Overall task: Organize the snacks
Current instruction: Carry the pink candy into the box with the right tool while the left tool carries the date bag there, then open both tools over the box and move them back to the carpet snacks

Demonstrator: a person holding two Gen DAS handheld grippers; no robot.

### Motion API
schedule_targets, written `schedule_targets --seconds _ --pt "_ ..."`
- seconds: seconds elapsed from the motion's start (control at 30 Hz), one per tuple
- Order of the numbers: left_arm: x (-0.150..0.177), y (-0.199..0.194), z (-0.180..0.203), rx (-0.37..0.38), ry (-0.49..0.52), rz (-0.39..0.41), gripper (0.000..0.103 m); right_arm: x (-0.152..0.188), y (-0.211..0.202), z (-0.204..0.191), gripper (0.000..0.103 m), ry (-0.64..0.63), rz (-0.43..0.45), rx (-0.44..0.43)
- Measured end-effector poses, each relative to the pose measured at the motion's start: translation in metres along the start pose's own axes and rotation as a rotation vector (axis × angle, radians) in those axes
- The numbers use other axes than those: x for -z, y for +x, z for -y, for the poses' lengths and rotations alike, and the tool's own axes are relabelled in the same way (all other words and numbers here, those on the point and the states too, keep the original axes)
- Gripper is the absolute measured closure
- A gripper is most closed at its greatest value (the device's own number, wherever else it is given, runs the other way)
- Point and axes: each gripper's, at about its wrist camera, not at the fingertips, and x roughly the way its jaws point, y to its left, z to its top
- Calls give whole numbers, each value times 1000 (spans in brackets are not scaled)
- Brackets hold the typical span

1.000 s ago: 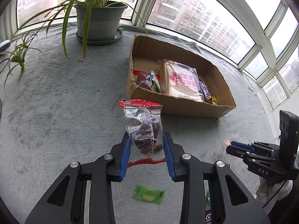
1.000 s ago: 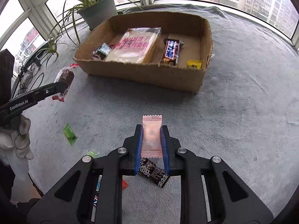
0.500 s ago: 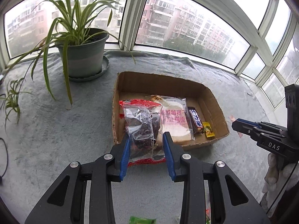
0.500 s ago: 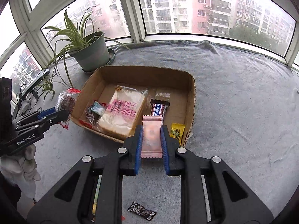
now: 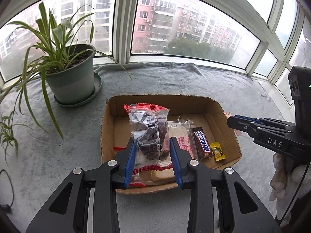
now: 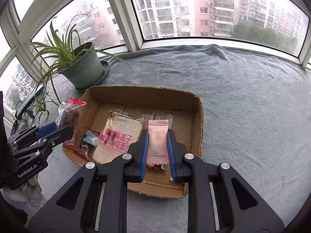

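Note:
My left gripper [image 5: 153,145] is shut on a clear red-edged bag of dark dried fruit [image 5: 148,134], held above the left part of the open cardboard box [image 5: 175,101]. My right gripper [image 6: 157,141] is shut on a small pink sachet [image 6: 157,137], hanging over the box [image 6: 198,120] near its right side. Inside lie a bread pack with pink lettering [image 6: 118,136], a dark chocolate bar [image 5: 202,143], a yellow candy [image 5: 217,151] and a small clear packet [image 6: 87,139]. In the right wrist view the left gripper [image 6: 64,132] with the fruit bag [image 6: 68,114] shows at the box's left wall.
A potted spider plant [image 5: 68,77] on a saucer stands left of and behind the box on the grey blanket [image 6: 252,106]. Windows curve around the far edge. A cable [image 5: 7,190] lies at the far left. A gloved hand [image 5: 279,174] holds the right gripper.
Both grippers have moved forward and up from the open blanket to above the box, each keeping its packet. The loose candies on the blanket have dropped out of view.

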Motion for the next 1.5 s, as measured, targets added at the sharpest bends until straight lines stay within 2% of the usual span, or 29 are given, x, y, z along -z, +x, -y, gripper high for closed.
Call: schedule_targets --seconds 0.43,0.5,0.57,0.63,0.73,0.87,1.2,1.5 --pt "-2 26 -12 -26 -2 -49 69 1 25 5 81 5 -43 8" --pt "-2 27 -13 -28 -1 -55 67 1 25 4 70 4 -40 11" --pt "-2 27 -13 -34 -4 -53 66 1 23 3 46 1 -25 22" --pt "-2 27 -14 -31 -8 -52 66 1 21 3 43 1 -18 21" --pt "-3 26 -15 -30 -4 -51 66 0 17 2 42 -1 -15 25" --pt "-2 22 -15 -27 -8 -46 66 1 10 0 35 -4 -4 28" --pt "5 3 -13 -28 0 -27 66 11 -11 -6 34 -14 12 23" --pt "26 -35 -30 2 -38 -3 66 42 -55 -13 34 -37 41 -26"
